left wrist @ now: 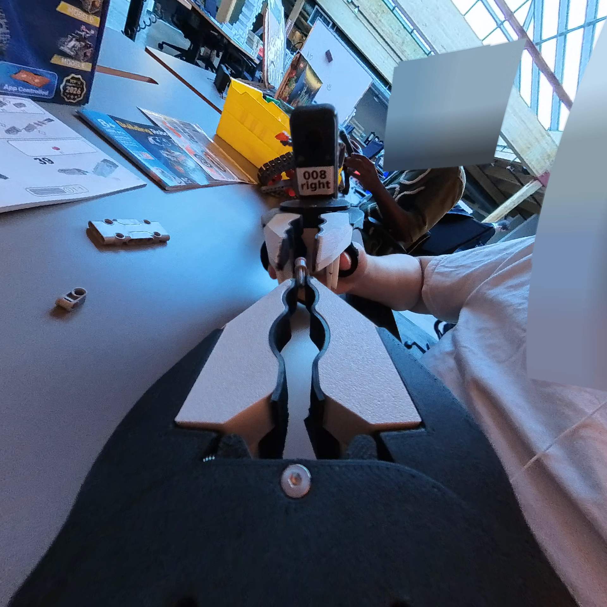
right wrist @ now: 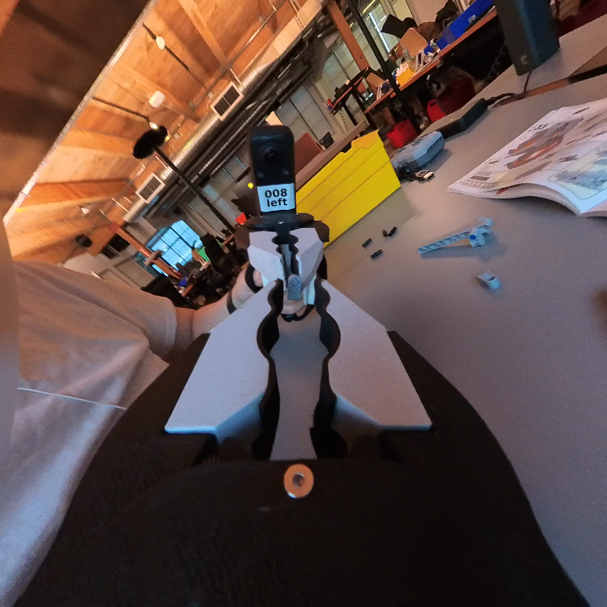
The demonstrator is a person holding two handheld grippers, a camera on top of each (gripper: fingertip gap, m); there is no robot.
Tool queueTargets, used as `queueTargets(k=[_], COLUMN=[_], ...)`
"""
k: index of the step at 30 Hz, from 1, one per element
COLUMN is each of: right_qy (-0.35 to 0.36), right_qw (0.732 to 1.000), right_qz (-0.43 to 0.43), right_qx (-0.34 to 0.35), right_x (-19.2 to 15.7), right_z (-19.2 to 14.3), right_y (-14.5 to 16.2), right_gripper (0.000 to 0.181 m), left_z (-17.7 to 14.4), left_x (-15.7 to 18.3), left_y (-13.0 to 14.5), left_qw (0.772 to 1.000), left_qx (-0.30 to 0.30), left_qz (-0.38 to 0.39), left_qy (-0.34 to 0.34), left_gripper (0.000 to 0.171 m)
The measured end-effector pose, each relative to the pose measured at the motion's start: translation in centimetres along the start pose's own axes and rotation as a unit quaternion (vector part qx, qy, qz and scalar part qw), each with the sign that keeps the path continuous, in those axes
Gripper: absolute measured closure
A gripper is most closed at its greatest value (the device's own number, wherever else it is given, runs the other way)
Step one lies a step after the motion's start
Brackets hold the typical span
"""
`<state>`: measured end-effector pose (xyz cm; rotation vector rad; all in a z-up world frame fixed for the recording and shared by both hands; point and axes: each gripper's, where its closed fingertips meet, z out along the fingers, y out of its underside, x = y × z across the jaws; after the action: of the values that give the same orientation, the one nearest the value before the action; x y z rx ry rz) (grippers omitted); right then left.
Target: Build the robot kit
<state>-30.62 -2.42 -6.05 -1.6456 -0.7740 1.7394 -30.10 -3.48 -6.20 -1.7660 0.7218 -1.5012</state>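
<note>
I pinch one small grey piece (left wrist: 300, 267) between both claws, left (left wrist: 300, 279) and right (right wrist: 297, 289), above the tabletop (left wrist: 164, 312) near the yellow bin (left wrist: 249, 128).

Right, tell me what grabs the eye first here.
Two white-fingered grippers meet tip to tip above the grey table: the left gripper and right gripper, jaws nearly closed on one small grey connector piece. Behind them sits a bright yellow plastic bin, with an open instruction booklet at the right.
</note>
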Motion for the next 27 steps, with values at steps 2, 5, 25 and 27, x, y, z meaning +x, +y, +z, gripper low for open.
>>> queueTargets(k=[2, 5, 25, 27], right_qy=[0.003, -0.004, 0.012, 0.021], right_qw=[1.0, 0.998, 0.996, 0.995], right_qz=[-0.023, -0.047, -0.066, -0.075], right_qx=[-0.009, -0.029, -0.057, -0.067], right_x=[0.0, -0.3, 0.2, 0.4], right_z=[-0.1, 0.0, -0.9, -0.9], right_y=[0.0, 0.4, 0.9, 1.3], right_gripper=[0.161, 0.163, 0.174, 0.174], left_z=[-0.1, 0.1, -9.3, -9.1], left_x=[0.1, 0.4, -12.4, -13.5], left_y=[0.1, 0.6, -1.2, -1.6], left_qw=[1.0, 1.0, 0.916, 0.913], left_qx=[-0.005, -0.02, -0.172, -0.186], left_qz=[0.006, 0.013, 0.161, 0.16], left_qy=[0.0, 0.003, -0.324, -0.326], left_gripper=[0.17, 0.17, 0.143, 0.144])
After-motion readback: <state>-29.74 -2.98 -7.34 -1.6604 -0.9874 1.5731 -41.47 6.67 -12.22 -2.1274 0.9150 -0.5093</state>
